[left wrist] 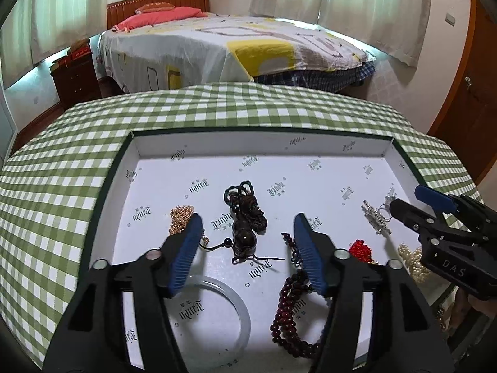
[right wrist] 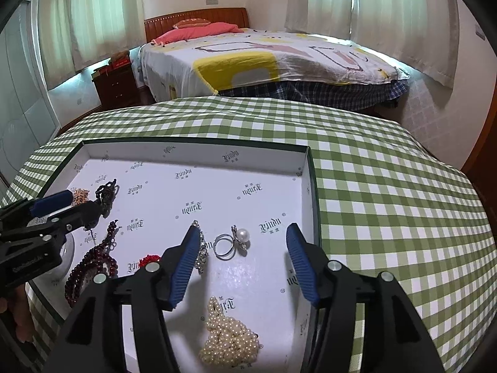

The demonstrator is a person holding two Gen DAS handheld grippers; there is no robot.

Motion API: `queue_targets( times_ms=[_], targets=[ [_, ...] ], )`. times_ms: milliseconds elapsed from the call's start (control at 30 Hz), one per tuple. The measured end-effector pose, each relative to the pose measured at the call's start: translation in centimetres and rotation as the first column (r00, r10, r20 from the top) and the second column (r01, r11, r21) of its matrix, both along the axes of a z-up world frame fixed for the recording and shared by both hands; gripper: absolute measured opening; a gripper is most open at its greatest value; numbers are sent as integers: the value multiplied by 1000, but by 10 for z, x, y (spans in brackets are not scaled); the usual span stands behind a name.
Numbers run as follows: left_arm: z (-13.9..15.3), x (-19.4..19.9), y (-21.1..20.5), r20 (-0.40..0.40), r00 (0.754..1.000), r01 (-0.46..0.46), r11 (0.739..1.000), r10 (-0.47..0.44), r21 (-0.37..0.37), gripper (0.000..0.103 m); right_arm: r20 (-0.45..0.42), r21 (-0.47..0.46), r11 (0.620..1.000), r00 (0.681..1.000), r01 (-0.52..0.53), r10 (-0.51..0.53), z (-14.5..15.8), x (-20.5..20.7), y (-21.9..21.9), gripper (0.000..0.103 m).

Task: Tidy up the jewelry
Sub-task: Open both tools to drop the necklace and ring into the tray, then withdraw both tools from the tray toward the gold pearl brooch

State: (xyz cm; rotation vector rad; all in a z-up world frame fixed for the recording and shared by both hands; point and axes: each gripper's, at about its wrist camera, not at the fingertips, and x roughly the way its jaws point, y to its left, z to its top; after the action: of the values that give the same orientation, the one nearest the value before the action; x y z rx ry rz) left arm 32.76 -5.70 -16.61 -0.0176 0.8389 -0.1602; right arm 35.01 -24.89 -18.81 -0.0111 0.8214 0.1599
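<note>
A shallow white box (left wrist: 261, 144) with a dark green rim holds the jewelry. My left gripper (left wrist: 247, 223) is open above it, with a dark brown bead pendant (left wrist: 245, 233) between its fingers. A gold chain (left wrist: 180, 219), a pale jade bangle (left wrist: 217, 310) and a dark red bead string (left wrist: 289, 307) lie around it. My right gripper (right wrist: 243, 233) is open over the box (right wrist: 198, 143), with a silver pearl ring (right wrist: 233, 242) between its fingers. A rhinestone piece (right wrist: 202, 251) and a pearl strand (right wrist: 228, 338) lie nearby.
The box sits on a table with a green checked cloth (left wrist: 217, 105). A small red bead item (left wrist: 360, 248) lies in the box. A bed (left wrist: 233, 46) and a dark nightstand (left wrist: 76, 77) stand beyond the table.
</note>
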Motion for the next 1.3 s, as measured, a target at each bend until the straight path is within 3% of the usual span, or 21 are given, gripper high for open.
queue_targets(
  times_ms=[267, 767, 1033, 1300],
  targets=[
    [15, -14, 5, 66, 998, -21, 1000, 22, -13, 68, 33, 5, 1000, 999, 18, -18, 6, -8, -4, 66],
    [60, -72, 19, 207, 976, -63, 997, 71, -45, 68, 137, 52, 998, 990, 37, -44, 45, -64, -9, 67],
    [75, -110, 21, 251, 965, -71, 996, 81, -48, 68, 153, 56, 998, 987, 42, -50, 52, -101, -10, 67],
    [70, -144, 24, 247, 966, -74, 996, 83, -46, 68, 150, 65, 996, 986, 59, -69, 49, -135, -14, 67]
  ],
)
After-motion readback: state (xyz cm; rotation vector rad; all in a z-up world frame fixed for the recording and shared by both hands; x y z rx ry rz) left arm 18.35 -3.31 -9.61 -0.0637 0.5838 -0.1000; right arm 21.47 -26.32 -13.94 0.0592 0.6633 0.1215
